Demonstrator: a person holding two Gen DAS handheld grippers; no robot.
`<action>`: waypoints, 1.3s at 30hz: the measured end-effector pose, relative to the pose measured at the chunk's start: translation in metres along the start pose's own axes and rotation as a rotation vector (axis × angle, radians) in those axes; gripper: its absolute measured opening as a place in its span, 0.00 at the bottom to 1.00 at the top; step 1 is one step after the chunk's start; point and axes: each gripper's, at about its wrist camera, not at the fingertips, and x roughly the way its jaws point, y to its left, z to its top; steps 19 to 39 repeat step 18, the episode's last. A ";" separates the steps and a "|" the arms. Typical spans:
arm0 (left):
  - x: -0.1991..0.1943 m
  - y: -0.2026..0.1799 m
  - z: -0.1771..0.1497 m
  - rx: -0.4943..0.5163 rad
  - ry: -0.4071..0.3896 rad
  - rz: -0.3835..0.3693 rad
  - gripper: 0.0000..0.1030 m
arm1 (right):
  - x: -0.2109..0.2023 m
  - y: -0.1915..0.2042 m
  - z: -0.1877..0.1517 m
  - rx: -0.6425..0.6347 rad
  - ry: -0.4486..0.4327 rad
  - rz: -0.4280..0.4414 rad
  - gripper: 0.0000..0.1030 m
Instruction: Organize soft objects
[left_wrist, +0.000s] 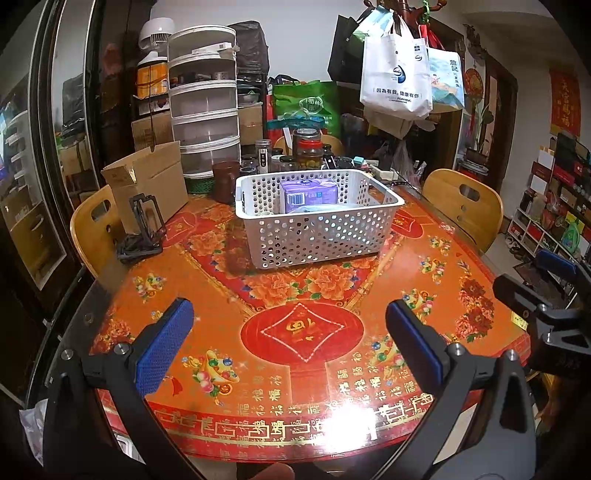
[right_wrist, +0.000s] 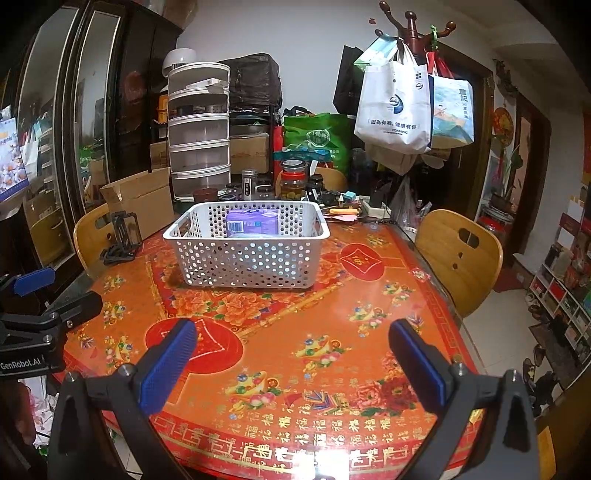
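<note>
A white perforated basket (left_wrist: 317, 232) (right_wrist: 247, 262) stands on the round red and orange table (left_wrist: 303, 332) (right_wrist: 295, 354). A purple soft pack (left_wrist: 308, 195) (right_wrist: 253, 221) stands inside it, with a pale blue item (left_wrist: 321, 209) beside it. My left gripper (left_wrist: 288, 332) is open and empty above the near table edge. My right gripper (right_wrist: 291, 354) is open and empty, also at the near edge. Each gripper shows at the side of the other's view: the right one in the left wrist view (left_wrist: 546, 291), the left one in the right wrist view (right_wrist: 40, 306).
An open cardboard box (left_wrist: 147, 181) (right_wrist: 140, 195) and a black holder (left_wrist: 142, 229) (right_wrist: 122, 236) sit at the left. Jars (left_wrist: 306, 149) (right_wrist: 291, 181) and a tiered white container (left_wrist: 203, 99) (right_wrist: 199, 129) crowd the far edge. Wooden chairs (left_wrist: 465, 206) (right_wrist: 458, 254) stand around. Bags hang on a coat rack (right_wrist: 399, 103).
</note>
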 end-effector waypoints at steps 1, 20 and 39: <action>0.000 0.000 0.000 0.000 0.000 0.000 1.00 | 0.000 0.000 0.000 0.000 -0.001 0.001 1.00; 0.004 -0.005 -0.003 0.009 0.001 -0.012 1.00 | -0.001 -0.001 0.001 0.004 -0.002 0.000 1.00; 0.004 -0.005 -0.003 0.009 0.001 -0.012 1.00 | -0.001 -0.001 0.001 0.004 -0.002 0.000 1.00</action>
